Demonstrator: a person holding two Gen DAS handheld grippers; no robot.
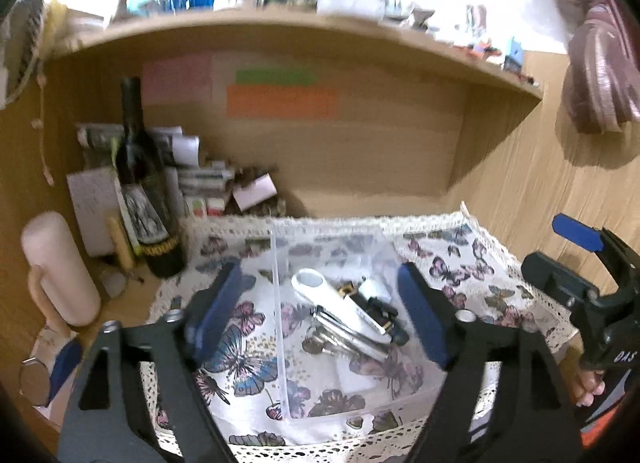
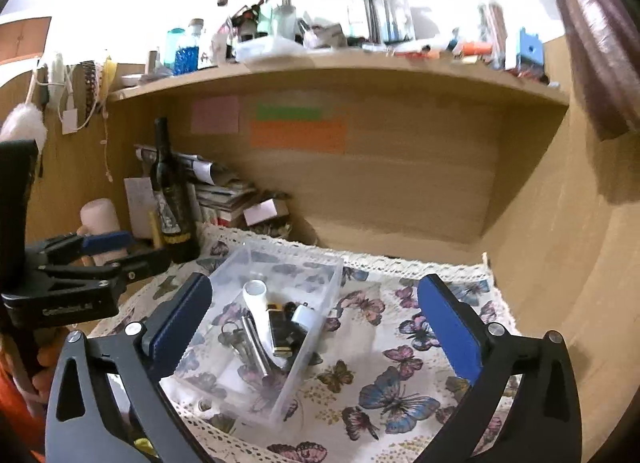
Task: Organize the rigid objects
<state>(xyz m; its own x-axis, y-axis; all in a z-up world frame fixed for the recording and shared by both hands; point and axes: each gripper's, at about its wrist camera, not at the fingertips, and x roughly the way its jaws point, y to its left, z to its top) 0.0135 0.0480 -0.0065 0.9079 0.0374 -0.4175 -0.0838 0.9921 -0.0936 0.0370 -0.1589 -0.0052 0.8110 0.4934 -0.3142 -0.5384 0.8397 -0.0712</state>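
A clear plastic box (image 1: 280, 303) (image 2: 320, 263) sits on a butterfly-print cloth (image 1: 460, 263) (image 2: 400, 383). Inside lie a white tool with a round hole (image 1: 320, 287) (image 2: 256, 299), a bunch of keys with a metal bar (image 1: 340, 337) (image 2: 248, 343), and small black and white items (image 1: 384, 307) (image 2: 292, 323). My left gripper (image 1: 320, 311) is open and empty, its jaws spread above the box. My right gripper (image 2: 316, 323) is open and empty, over the box's right side. Each gripper shows in the other's view: the right one (image 1: 592, 291) and the left one (image 2: 80, 263).
A dark wine bottle (image 1: 148, 191) (image 2: 170, 199), a pale pink cylinder (image 1: 56, 267) (image 2: 100, 223), stacked papers and boxes (image 1: 208, 183) (image 2: 228, 195) stand at the left of the wooden alcove. A cluttered shelf (image 1: 280, 27) (image 2: 340, 63) runs overhead.
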